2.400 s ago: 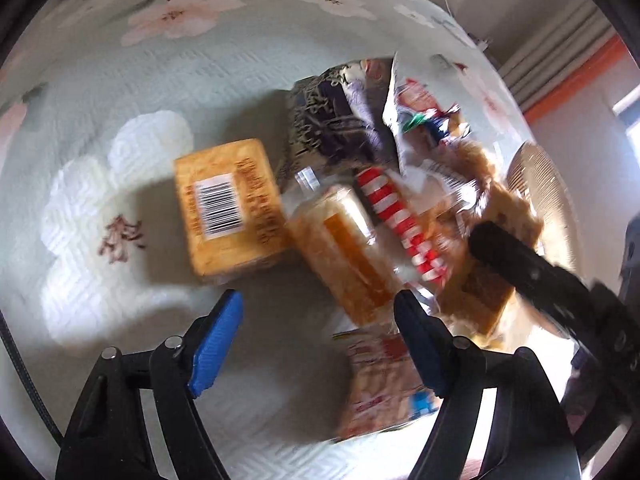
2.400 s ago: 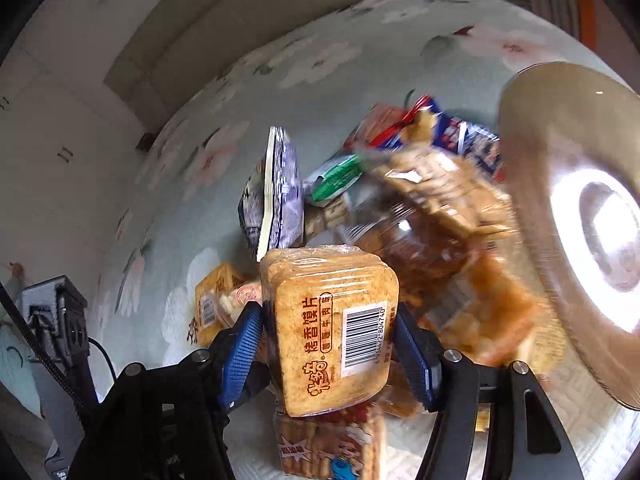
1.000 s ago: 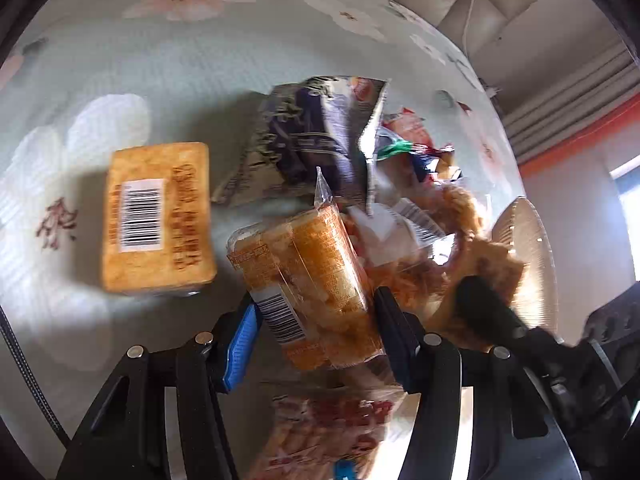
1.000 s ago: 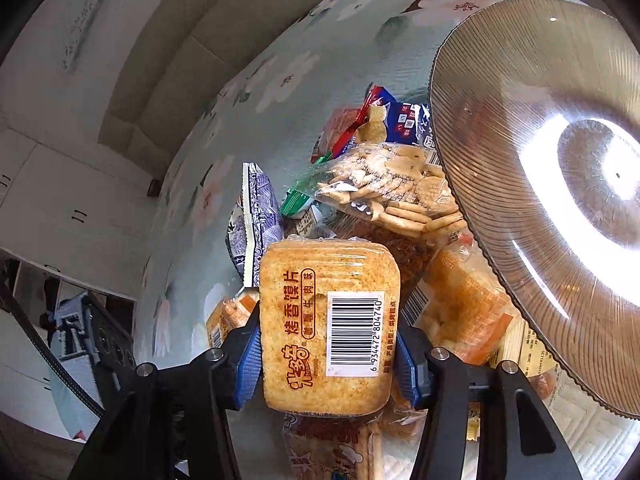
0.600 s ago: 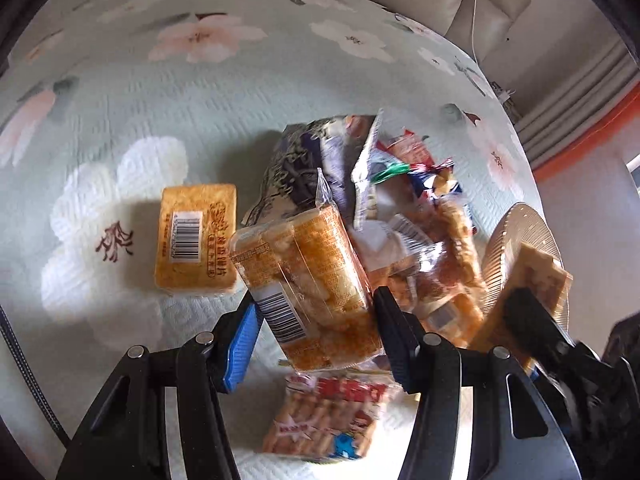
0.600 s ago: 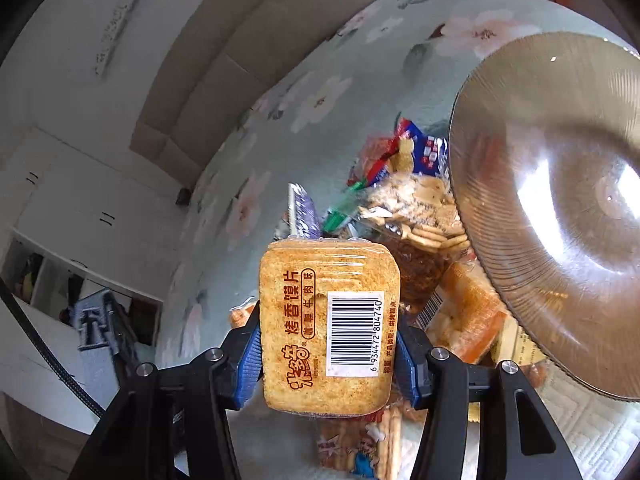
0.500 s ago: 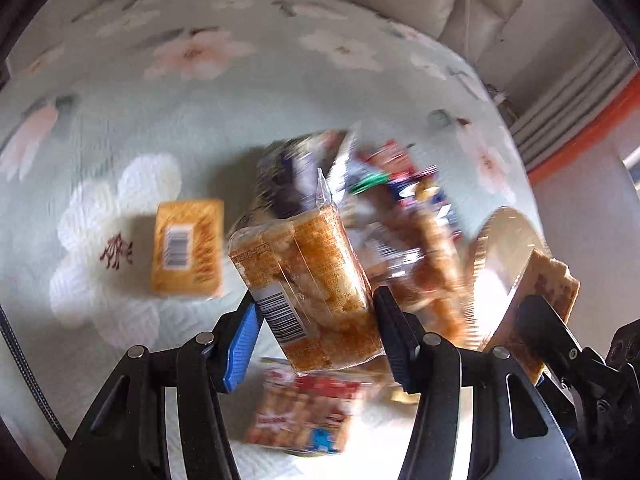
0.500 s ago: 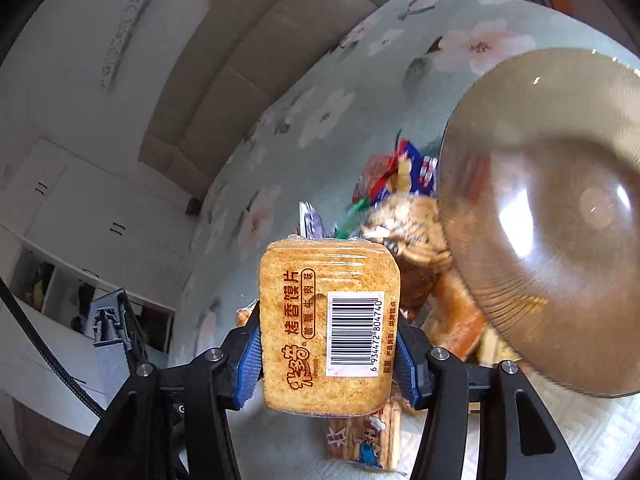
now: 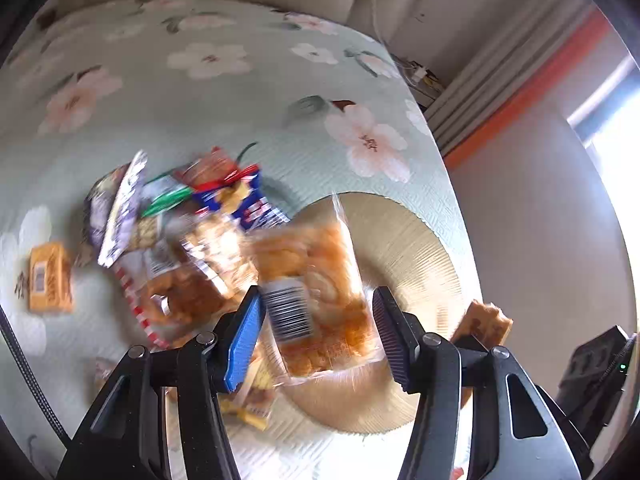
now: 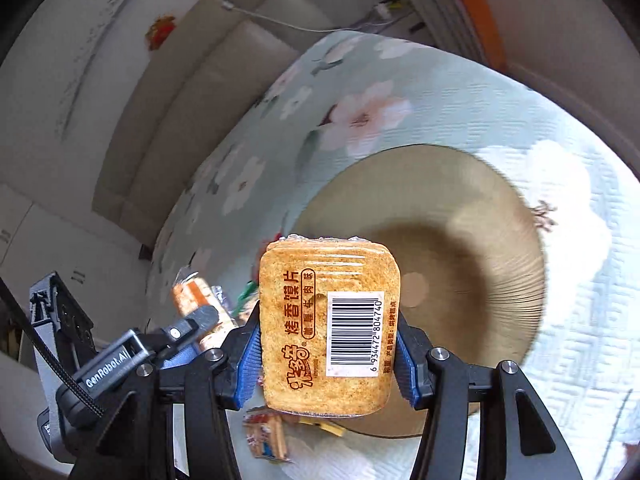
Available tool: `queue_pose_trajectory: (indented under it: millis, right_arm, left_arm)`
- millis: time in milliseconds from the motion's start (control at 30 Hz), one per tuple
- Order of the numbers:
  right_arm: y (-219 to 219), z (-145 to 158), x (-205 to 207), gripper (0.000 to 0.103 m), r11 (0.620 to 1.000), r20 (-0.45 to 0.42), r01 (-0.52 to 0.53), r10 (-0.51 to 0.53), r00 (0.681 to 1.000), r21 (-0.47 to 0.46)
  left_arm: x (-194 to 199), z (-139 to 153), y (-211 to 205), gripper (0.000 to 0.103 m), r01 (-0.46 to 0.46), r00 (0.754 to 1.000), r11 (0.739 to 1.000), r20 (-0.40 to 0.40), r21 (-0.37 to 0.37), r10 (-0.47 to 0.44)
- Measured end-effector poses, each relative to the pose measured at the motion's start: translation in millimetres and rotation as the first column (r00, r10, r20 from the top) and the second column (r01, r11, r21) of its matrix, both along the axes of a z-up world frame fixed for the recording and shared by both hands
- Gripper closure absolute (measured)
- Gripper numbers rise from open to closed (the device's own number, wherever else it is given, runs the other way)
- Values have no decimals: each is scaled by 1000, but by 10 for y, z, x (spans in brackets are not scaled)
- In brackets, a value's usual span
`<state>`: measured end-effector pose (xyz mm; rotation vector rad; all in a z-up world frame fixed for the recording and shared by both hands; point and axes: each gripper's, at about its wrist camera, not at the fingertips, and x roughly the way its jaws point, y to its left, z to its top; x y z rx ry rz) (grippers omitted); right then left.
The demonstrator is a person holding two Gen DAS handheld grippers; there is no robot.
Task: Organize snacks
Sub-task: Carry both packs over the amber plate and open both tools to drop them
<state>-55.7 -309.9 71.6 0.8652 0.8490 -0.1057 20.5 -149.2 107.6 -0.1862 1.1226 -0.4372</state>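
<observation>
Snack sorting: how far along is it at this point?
Nothing looks done: the plate holds no snacks. In hand: the left gripper is shut on a clear pack of fried snacks, and the right gripper on a toasted-bun-slice pack, both above the plate. Left: the pile of packets and a lone orange pack on the floral cloth.

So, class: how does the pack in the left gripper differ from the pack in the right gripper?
The left pack is a clear, crinkly bag showing loose orange pieces; the right pack is a tight, rounded block. The left pack sits tilted and blurred; the right pack is upright and sharp. Both carry barcodes and are clamped over the plate.
</observation>
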Motion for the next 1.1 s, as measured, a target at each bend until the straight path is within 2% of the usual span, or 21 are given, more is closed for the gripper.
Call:
queue_pose_trajectory:
  millis: [67,133,167,267,433,533,567,633,667,733,933,1100]
  right_arm:
    - [-74,-41,-34,49,1000,-22,10,-10,1000,-11]
    - [-101,-128,-28,49,1000,-42,27,-27,999,-7]
    - [-112,-188,-12,49,999,-57,32,-32,998,-3]
    - [-127,-356,50,49,999,-96,35,-34,995,10]
    - [-172,-467,230,49,999,-137,35,-37,990,-17]
    - [-141,-512,314,49,998,-191,42,-51,980,-51]
    - [-138,-540,341,48,997,-217,50,-62,974,-60]
    - [-144,-579,373,35,995,-253,71,-85,964,-65]
    - [-146,-576,381,31,995,-248,83,-95,964,-57]
    - [-136,-540,385,31,994,-243,93,-103,965,-51]
    - [72,-345,455,31,994,-230,70,-88,969,-84]
    - [407,-169,593,31,993,-213,10,-36,976,-119]
  left_arm:
    - [0,-80,-133,50,30,999,999,-15,10,-30]
    - [18,-176,-212,55,45,996,998,-72,-37,-47]
    - [24,-194,-237,55,46,996,998,-74,-43,-49]
    - [64,-250,-276,55,50,998,999,-39,17,-49]
    - [174,-449,-188,55,37,997,999,-64,33,-35]
    - [218,-526,-128,56,46,996,998,-78,38,-43]
    - [234,-539,-105,53,40,996,998,-81,50,-36]
    - [286,-562,-67,40,18,996,994,-88,105,-8]
    - [317,-575,-36,33,4,996,991,-93,136,8]
    - [364,-615,40,33,-5,994,989,-105,151,21]
    - [419,-705,392,33,-45,982,994,-180,98,62]
    - [436,-643,700,33,-76,981,992,-168,101,93]
